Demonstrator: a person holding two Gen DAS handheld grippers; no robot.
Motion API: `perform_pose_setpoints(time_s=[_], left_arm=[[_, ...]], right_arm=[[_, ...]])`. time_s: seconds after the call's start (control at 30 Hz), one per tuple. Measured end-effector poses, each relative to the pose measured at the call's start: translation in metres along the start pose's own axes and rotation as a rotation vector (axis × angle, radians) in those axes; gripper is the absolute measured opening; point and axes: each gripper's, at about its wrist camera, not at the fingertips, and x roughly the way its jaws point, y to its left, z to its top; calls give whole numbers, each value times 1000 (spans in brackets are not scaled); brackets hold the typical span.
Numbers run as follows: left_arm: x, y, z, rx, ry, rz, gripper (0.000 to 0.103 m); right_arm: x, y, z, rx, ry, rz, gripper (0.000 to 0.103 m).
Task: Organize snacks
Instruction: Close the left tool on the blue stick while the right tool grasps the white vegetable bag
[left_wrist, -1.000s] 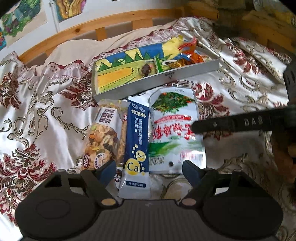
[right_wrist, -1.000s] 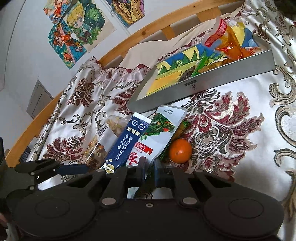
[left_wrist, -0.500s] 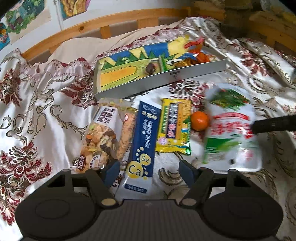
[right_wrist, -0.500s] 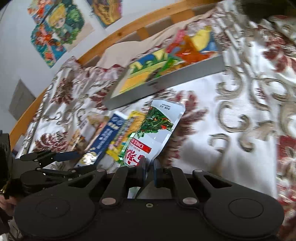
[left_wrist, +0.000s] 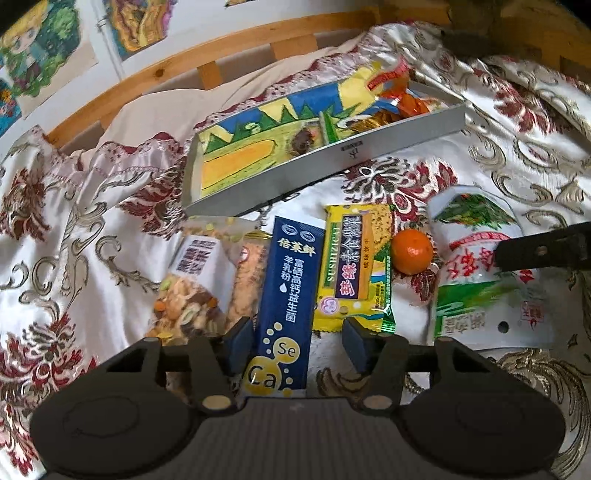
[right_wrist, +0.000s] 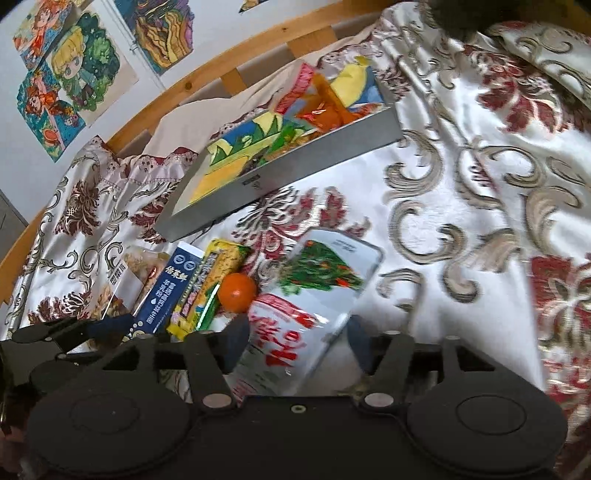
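Up close, the left gripper (left_wrist: 297, 341) hangs with its fingers spread, straddling the foot of the blue sachet (left_wrist: 286, 299) without pinching it. The right gripper (right_wrist: 297, 341) is spread as well, released, with the white pouch (right_wrist: 314, 306) lying loose between its fingers on the bedspread (right_wrist: 461, 206).

So, by the look of it, most of the job is left: five loose snacks lie in a row on the cover. The nut bag (left_wrist: 192, 284) sits furthest left, partly under the sachet's edge, then the yellow wafer pack (left_wrist: 352, 266), then the orange (left_wrist: 412, 251) touching that pack's corner, then the pouch.

Further back, the grey tray (left_wrist: 332, 155) holds a few wrappers at its right end; the left stretch shows only the painted liner. Its near wall stands between the row and that free space. Beyond, the wooden bed rail (left_wrist: 229, 44) and drawings (right_wrist: 74, 74) on the wall.
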Motion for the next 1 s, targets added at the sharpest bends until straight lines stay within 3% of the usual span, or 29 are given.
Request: perform_pose_setpoints(time_s=[0.07,0.23,0.4,0.5,0.63,0.87,1.0], left_arm=[[3,-1,1,31,1,-6,62],[8,8,2,-20,-4,-32,61],[14,2,2,2,-1,-8,56],[15,-1,1,30,14,7,43],[14,0,1,18,42,1,37],[5,2,3,-17,83,-11,33],[-7,-1,1,-34,109,-39,32]], right_arm=[[6,11,0,-24,-9,-4,78],[22,22,-2,-65,-13,-21,79],[31,27,-3,-75,-29,-12,92],[38,35,-7,-127,-36,-33,96],[38,42,-12,-197,-46,-94,76],[31,40,-15,-213,-39,-53,56],[21,37,-16,-195,-28,-28,49]])
